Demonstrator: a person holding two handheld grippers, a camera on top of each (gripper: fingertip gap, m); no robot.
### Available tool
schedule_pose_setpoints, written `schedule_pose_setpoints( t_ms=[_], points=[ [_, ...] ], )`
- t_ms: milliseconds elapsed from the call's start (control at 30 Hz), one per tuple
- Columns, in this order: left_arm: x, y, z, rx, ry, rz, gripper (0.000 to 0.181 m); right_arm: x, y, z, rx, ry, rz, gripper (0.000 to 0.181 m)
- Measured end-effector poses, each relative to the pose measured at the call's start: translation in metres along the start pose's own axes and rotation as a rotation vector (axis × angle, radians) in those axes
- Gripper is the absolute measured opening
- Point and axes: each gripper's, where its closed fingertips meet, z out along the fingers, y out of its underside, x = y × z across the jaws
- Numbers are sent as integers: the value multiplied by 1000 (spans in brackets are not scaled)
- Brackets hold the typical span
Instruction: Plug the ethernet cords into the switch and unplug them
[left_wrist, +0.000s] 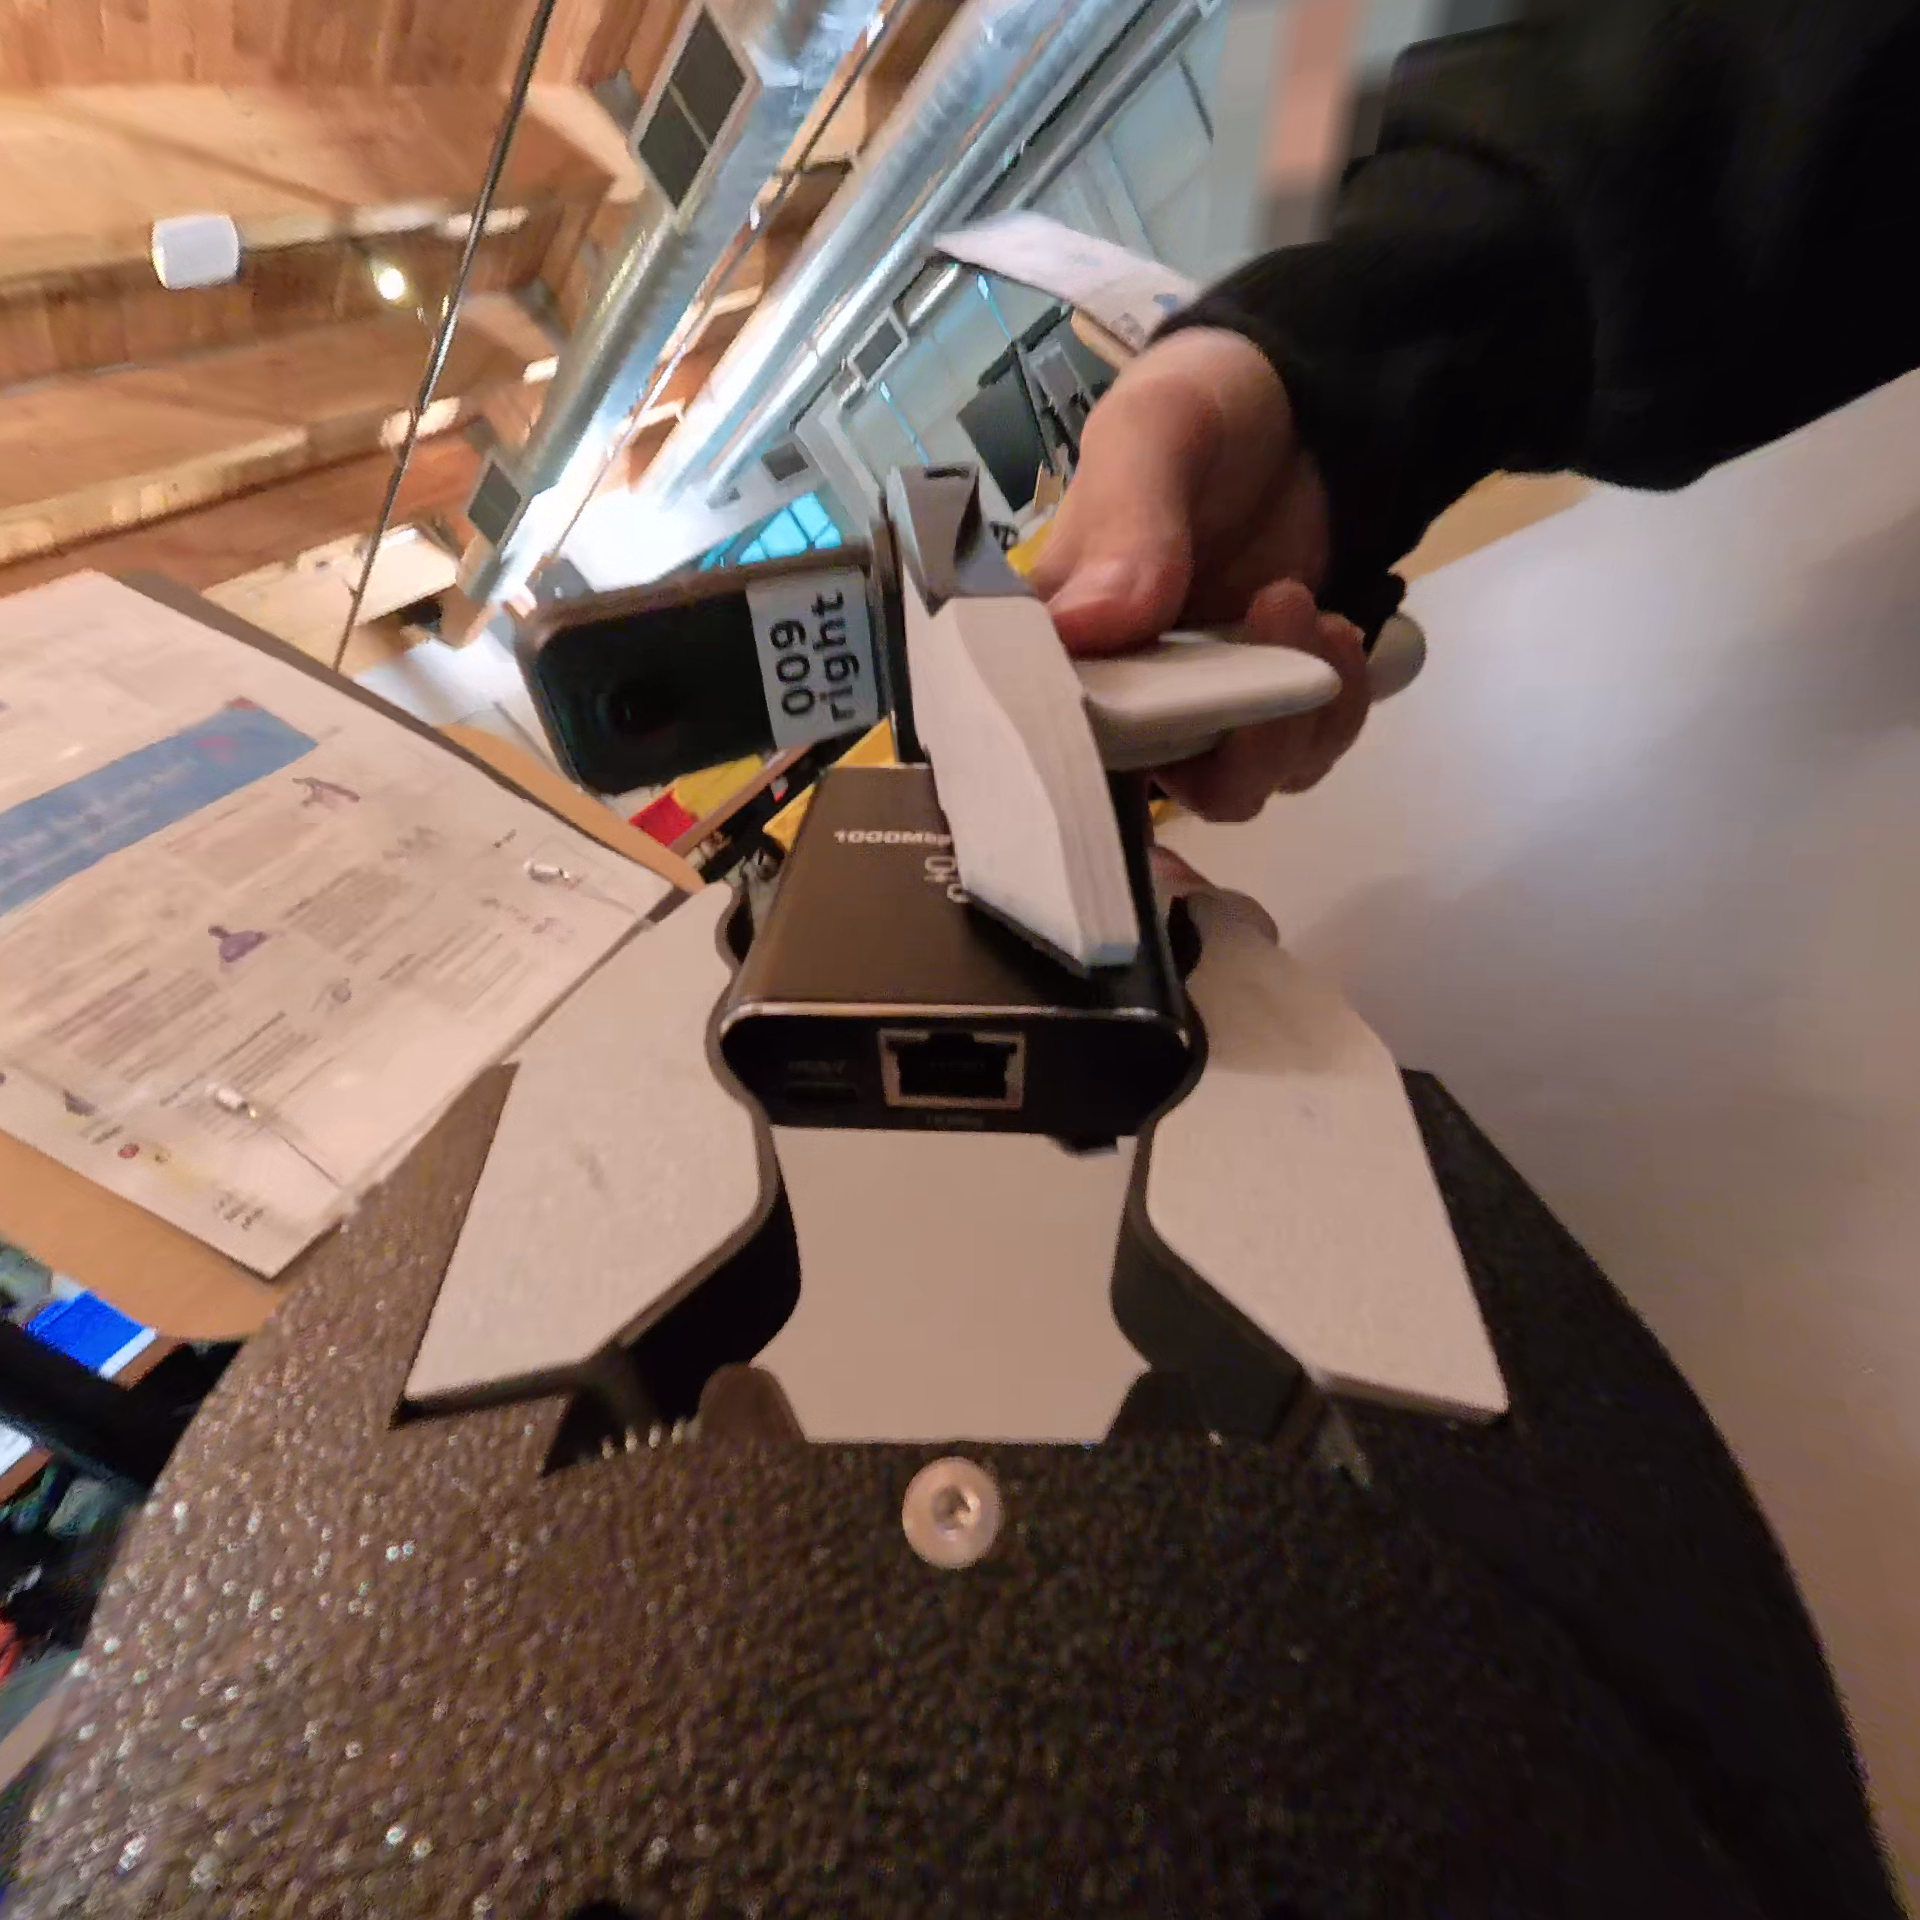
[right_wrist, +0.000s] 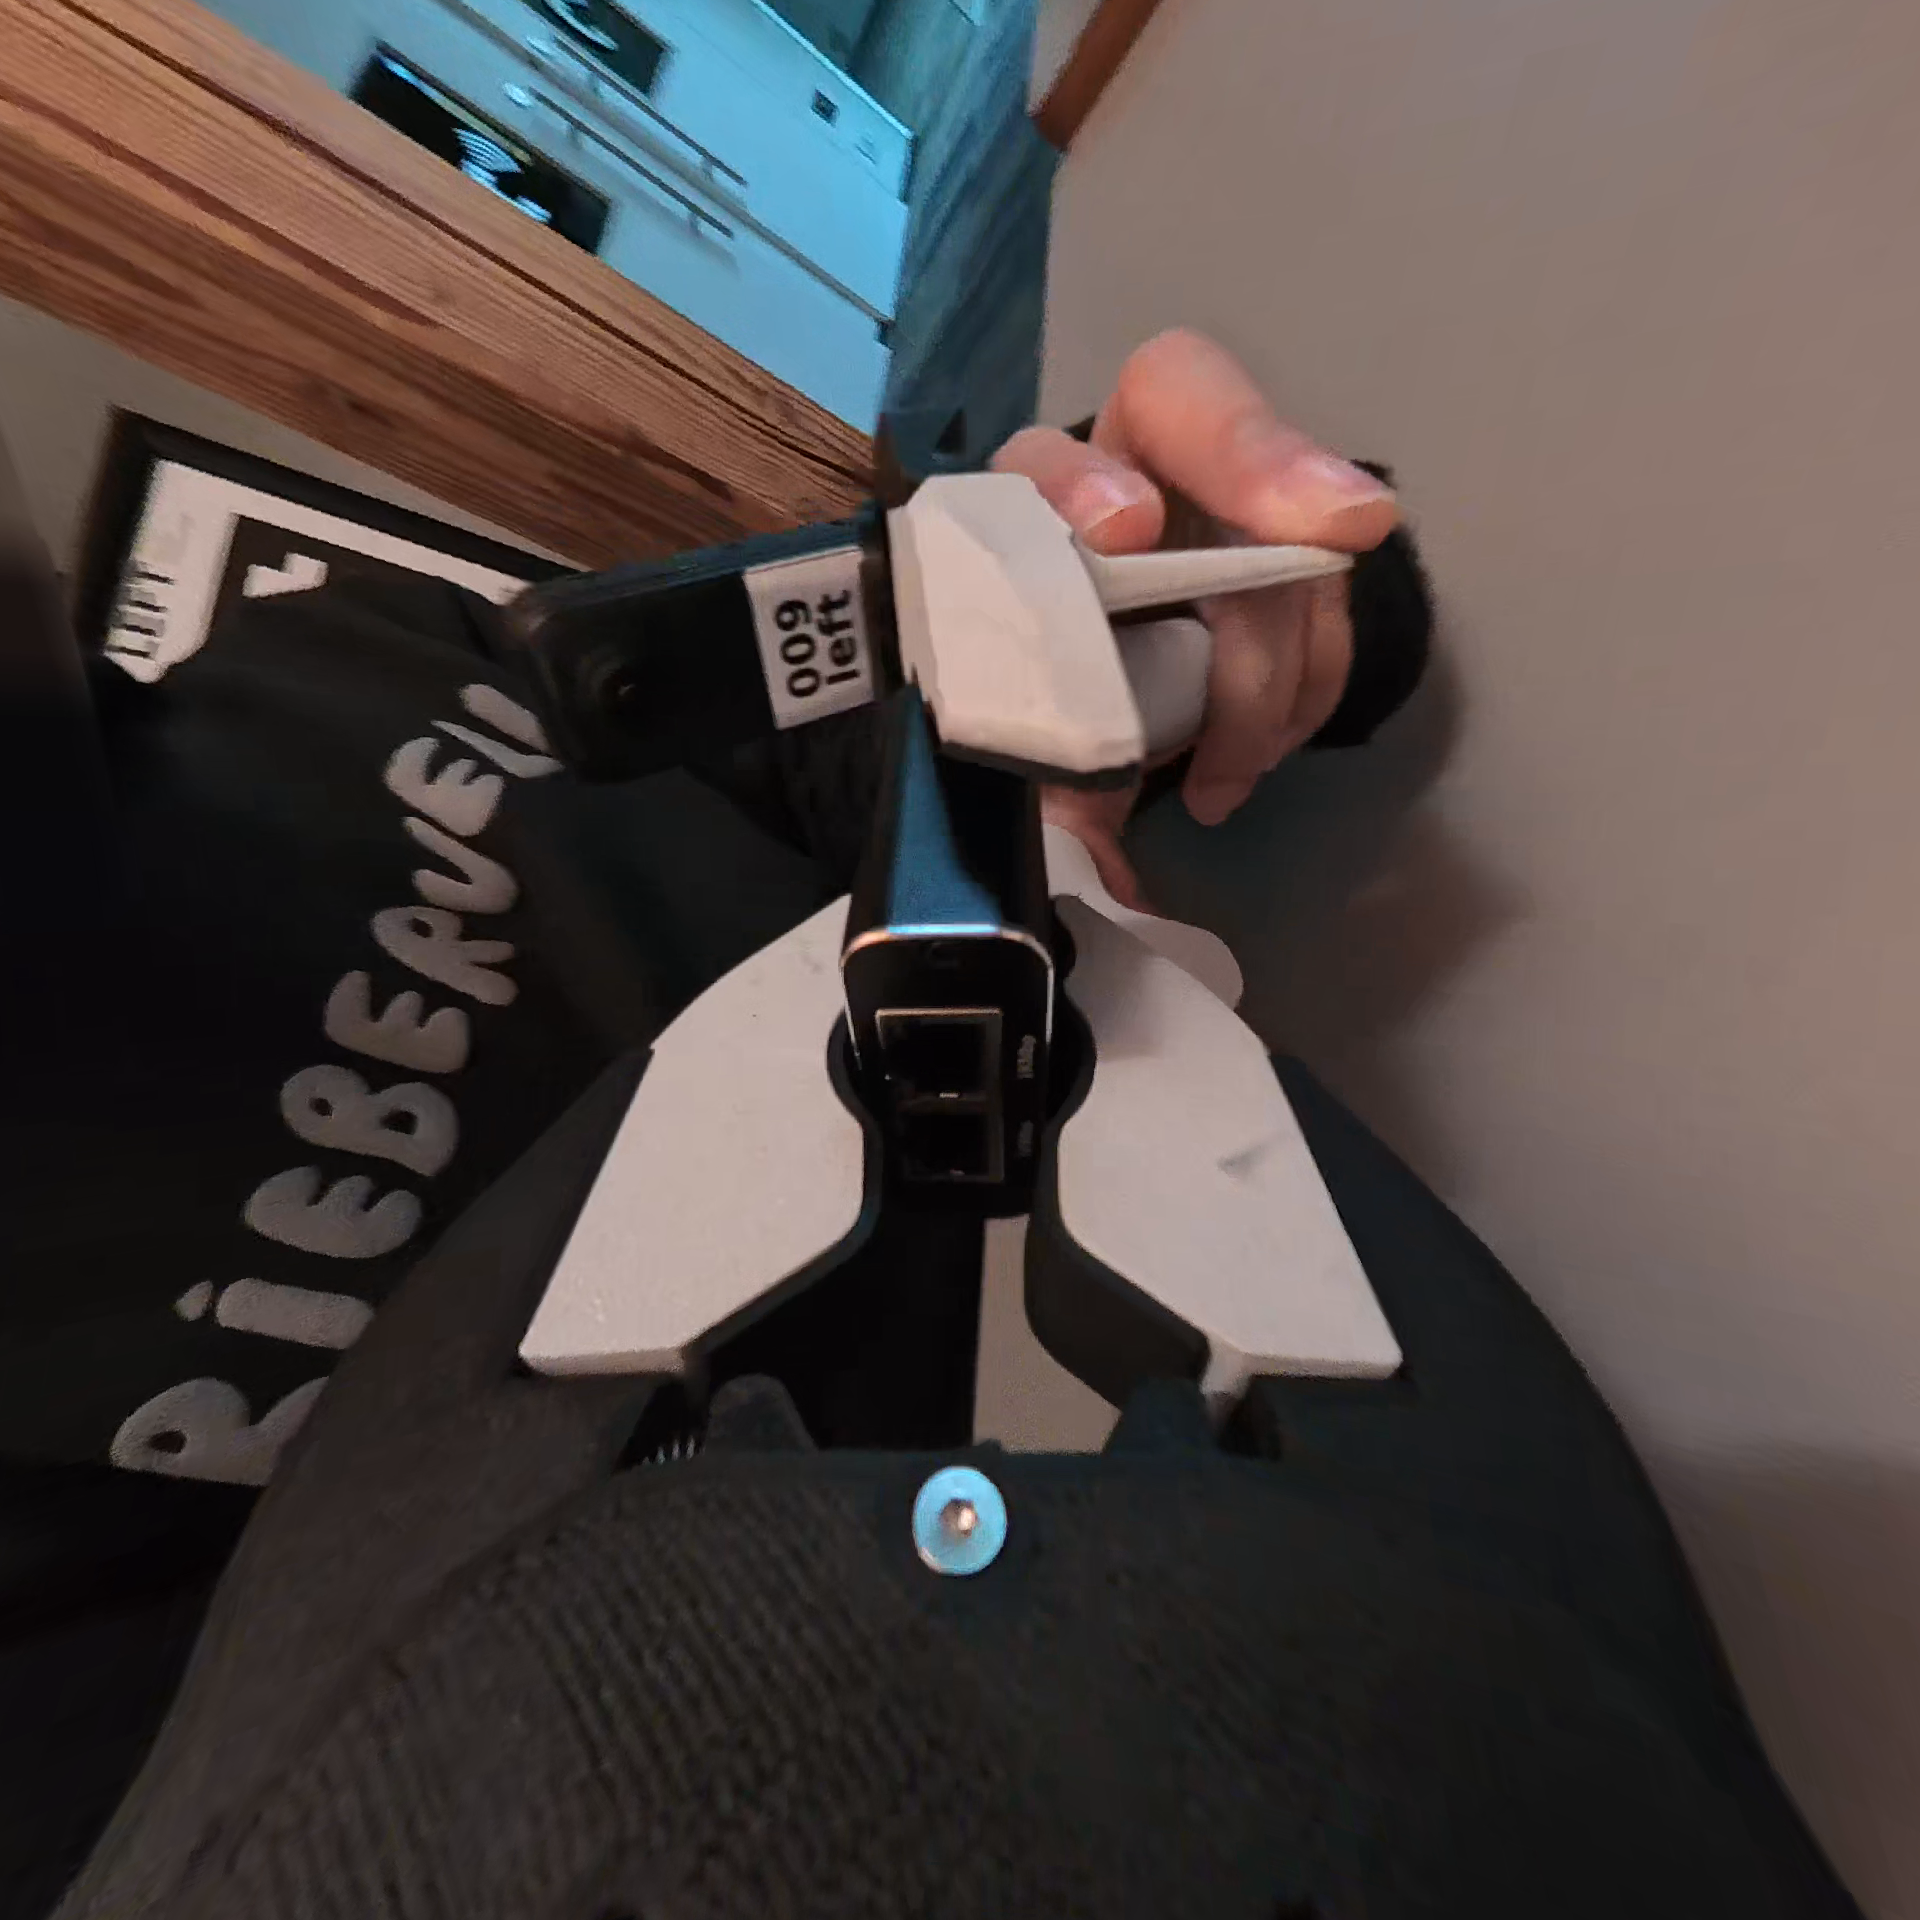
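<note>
A small black ethernet switch (left_wrist: 883, 925) is held in the air between both grippers, one at each end. My left gripper (left_wrist: 961, 935) is shut on the end with a single empty port (left_wrist: 951, 1070), which faces its camera. My right gripper (right_wrist: 956, 997) is shut on the other end of the switch (right_wrist: 940, 904), where two empty ports (right_wrist: 940, 1101) face its camera. Each gripper also shows in the other's view: the right one (left_wrist: 1029, 831) from the left wrist, the left one (right_wrist: 1018, 644) from the right wrist. No ethernet cord is in view.
Printed sheets in a clear sleeve (left_wrist: 260, 935) lie on cardboard to the left. A grey tabletop (left_wrist: 1610, 831) lies behind the grippers. A person's hands (left_wrist: 1184, 540) hold the handles. A black sweatshirt with white lettering (right_wrist: 364, 1039) fills the left of the right wrist view.
</note>
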Motion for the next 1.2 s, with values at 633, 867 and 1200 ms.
schedule_pose_setpoints(
  t_ms=[633, 867, 1200],
  points=[
    [-23, 18, -4, -43, -103, -183, 73, 184, -2, -461, -342, 1582, 143, 26],
    [-23, 21, -6, -64, -116, -166, 72, 225, -5, -468, -527, 1676, 85, 26],
    [-28, 34, -13, -141, -193, -102, 69, 173, -18, -467, -328, 1722, -34, 62]
  ],
)
